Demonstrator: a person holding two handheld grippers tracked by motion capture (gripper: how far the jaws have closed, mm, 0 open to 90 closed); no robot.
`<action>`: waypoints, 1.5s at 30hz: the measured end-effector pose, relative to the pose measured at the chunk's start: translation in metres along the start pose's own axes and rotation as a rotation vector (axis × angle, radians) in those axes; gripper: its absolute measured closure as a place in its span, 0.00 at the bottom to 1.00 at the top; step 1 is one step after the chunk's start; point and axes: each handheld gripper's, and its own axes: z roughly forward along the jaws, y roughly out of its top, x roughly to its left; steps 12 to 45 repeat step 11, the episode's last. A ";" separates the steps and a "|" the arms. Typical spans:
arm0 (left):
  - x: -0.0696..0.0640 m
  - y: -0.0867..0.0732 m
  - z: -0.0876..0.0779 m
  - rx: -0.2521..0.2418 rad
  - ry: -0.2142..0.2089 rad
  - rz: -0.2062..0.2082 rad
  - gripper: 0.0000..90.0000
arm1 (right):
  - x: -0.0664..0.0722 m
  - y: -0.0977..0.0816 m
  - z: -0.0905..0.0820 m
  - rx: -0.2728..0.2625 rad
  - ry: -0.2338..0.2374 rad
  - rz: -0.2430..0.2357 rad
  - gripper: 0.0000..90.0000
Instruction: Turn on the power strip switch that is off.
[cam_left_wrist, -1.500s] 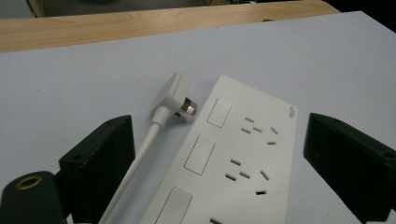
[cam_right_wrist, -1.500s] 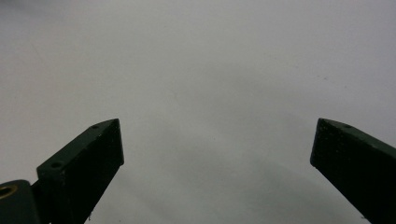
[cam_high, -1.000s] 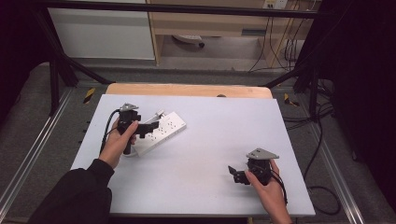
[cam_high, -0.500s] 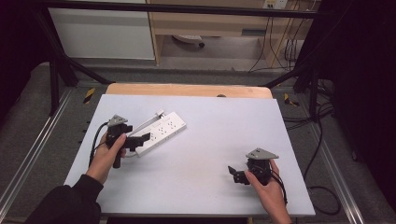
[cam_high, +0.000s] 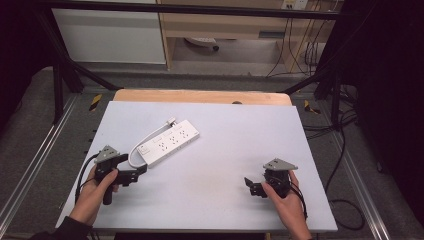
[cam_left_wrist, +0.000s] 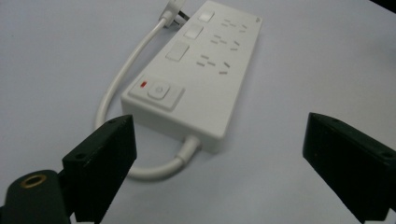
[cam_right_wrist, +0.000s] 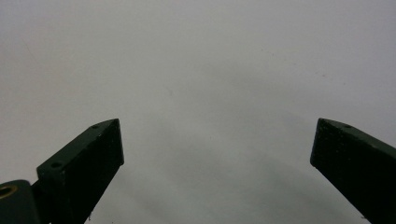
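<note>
A white power strip (cam_high: 170, 142) lies at an angle on the white table top (cam_high: 235, 135), left of centre. Its short white cable (cam_high: 134, 152) loops back beside it to the plug (cam_high: 171, 120) at its far end. My left gripper (cam_high: 139, 174) is open just in front of the strip's near end, apart from it. In the left gripper view the strip (cam_left_wrist: 196, 74) shows a switch with a red mark (cam_left_wrist: 159, 91) facing the open left gripper (cam_left_wrist: 218, 128), and the cable (cam_left_wrist: 119, 93) curves along its left side. My right gripper (cam_high: 251, 186) rests open at the near right, holding nothing (cam_right_wrist: 217, 126).
A wooden strip (cam_high: 200, 96) borders the table's far edge. Black frame bars (cam_high: 65, 65) and metal rails (cam_high: 30, 165) flank the table. Loose cables (cam_high: 300, 55) lie on the floor behind, beside a shelf unit (cam_high: 225, 25).
My left gripper has drawn back from the power strip toward the table's near left edge. The strip has stayed where it was. The right gripper has not moved.
</note>
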 end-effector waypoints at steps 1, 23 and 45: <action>0.000 -0.004 -0.004 -0.001 0.001 -0.001 0.11 | 0.000 0.000 0.000 0.003 -0.001 0.000 0.03; -0.009 -0.034 -0.030 0.044 -0.021 0.032 0.09 | -0.014 -0.001 0.011 0.036 -0.096 0.022 0.03; -0.009 -0.034 -0.030 0.044 -0.021 0.032 0.09 | -0.014 -0.001 0.011 0.036 -0.096 0.022 0.03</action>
